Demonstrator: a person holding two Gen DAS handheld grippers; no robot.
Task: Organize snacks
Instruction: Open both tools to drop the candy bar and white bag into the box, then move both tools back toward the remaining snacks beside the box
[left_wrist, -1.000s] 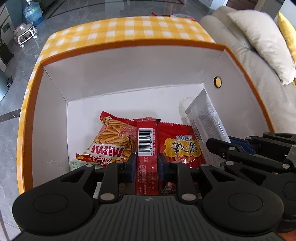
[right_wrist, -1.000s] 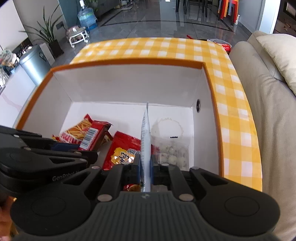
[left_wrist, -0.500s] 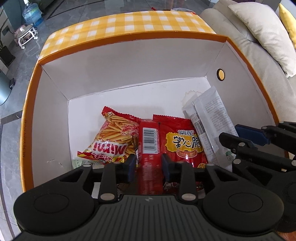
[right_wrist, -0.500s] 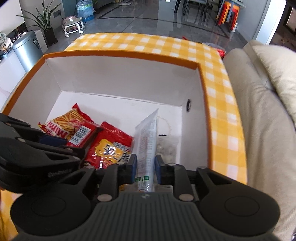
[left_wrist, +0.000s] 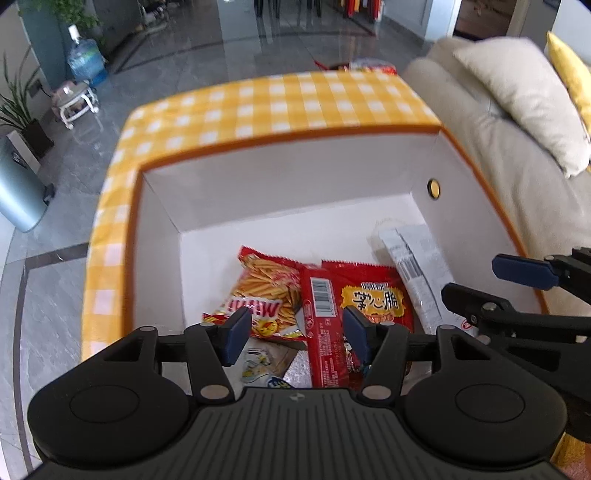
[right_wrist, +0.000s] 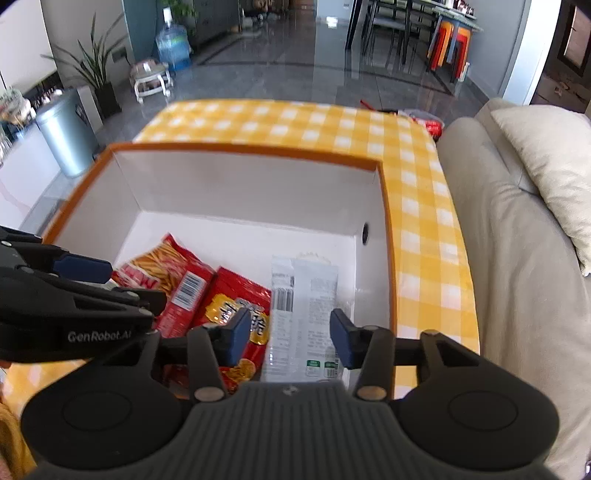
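Note:
A white box with an orange rim (left_wrist: 280, 142) (right_wrist: 243, 149) holds several snacks. A Mimi fries bag (left_wrist: 266, 295) (right_wrist: 155, 266) lies at the left. A narrow red bar with a barcode (left_wrist: 323, 317) (right_wrist: 183, 295) lies beside it, then a red noodle pack (left_wrist: 376, 299) (right_wrist: 232, 295), then a clear white pouch (left_wrist: 417, 273) (right_wrist: 303, 306) at the right. My left gripper (left_wrist: 295, 334) is open and empty above the red bar. My right gripper (right_wrist: 286, 334) is open and empty above the pouch.
The box sits on a yellow checked tablecloth (left_wrist: 273, 107) (right_wrist: 424, 221). A beige sofa with a cushion (left_wrist: 517, 110) (right_wrist: 535, 221) stands at the right. A grey bin (right_wrist: 66, 140) and a water bottle (right_wrist: 171, 48) stand on the floor at the left.
Both grippers opened and let go: the red bar and the white pouch now lie in the box. Both grippers drew up and back from the box.

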